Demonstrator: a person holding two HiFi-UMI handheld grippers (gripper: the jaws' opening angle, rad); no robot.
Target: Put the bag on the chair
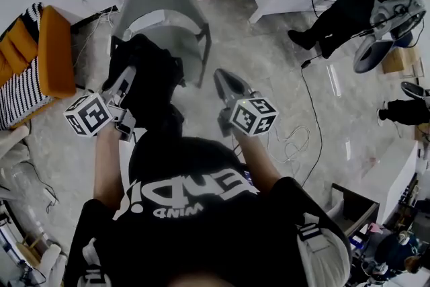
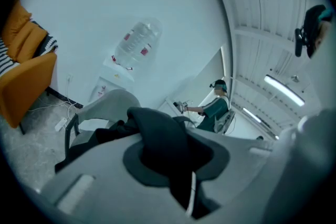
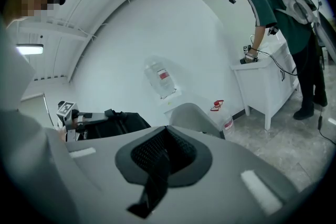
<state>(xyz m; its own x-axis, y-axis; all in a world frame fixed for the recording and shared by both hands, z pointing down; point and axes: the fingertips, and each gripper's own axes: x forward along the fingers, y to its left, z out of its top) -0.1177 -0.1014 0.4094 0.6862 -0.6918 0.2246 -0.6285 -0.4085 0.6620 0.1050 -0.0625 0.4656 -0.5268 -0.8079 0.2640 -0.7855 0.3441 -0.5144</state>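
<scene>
The black bag (image 1: 151,77) hangs from the left gripper (image 1: 126,76), whose 2 jaws are pinched nearly together on a fold of its dark fabric. The left gripper view shows that fabric filling the gap between them. The grey chair (image 1: 161,0) stands straight ahead of this gripper. The bag's far end overlaps the front of the seat, and its long axis runs from the chair back toward the person. I cannot tell whether any of it rests on the seat. The right gripper (image 1: 223,77) is to the bag's right and apart from it, with its jaws closed together on nothing. The left gripper is the nearer one, and the coming move likely means carrying the bag forward over the seat.
</scene>
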